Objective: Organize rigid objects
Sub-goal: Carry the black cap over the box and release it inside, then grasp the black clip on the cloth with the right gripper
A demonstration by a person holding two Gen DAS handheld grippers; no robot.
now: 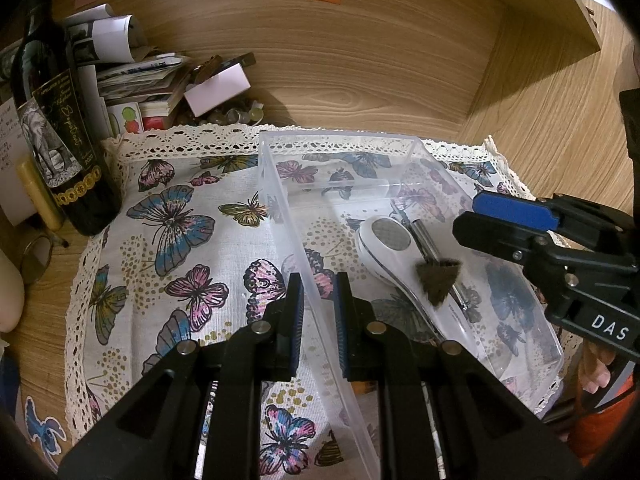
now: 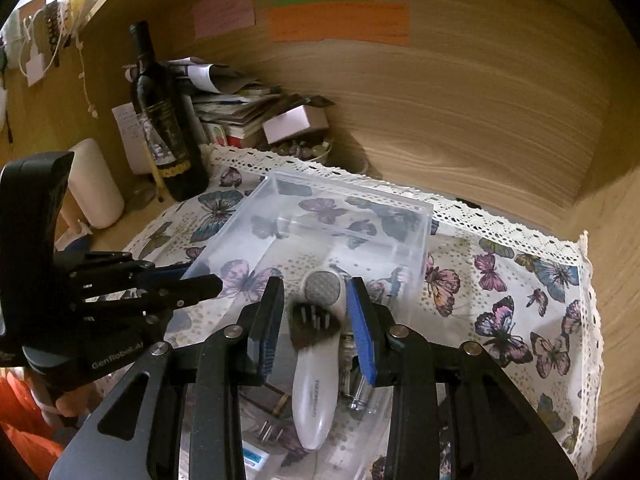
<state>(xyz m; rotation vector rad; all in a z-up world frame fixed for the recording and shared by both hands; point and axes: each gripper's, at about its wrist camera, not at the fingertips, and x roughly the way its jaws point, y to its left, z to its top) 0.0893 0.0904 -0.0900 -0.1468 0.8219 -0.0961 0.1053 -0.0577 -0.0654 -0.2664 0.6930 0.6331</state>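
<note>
Left gripper [image 1: 319,300] had its jaws apart, straddling the near side wall of the clear plastic bin [image 1: 280,200]; pads either side of the wall, contact not confirmed from either view. Right gripper [image 2: 316,320] was over the bin interior, jaws apart, holding nothing. A small dark brush-like piece [image 2: 310,326] sat blurred between and just ahead of its fingers, over the white handheld shaver-type device [image 2: 316,368] lying in the bin directly below; I couldn't tell whether the piece was resting or dropping. Metal bits [image 2: 356,396] lay beside the device, under the right-hand finger. My read: this was a drop-in step, so steady the bin wall with the left and lift the right straight up, keeping its fingers off the bin walls. Beyond the left claw's tips: butterfly cloth [image 1: 180,216] under everything; ahead-left, a dark wine bottle [image 1: 52,132] and a stack of papers and boxes [image 1: 160,80], near the bin's far corner, a snag risk if the bin gets slid forward.
</note>
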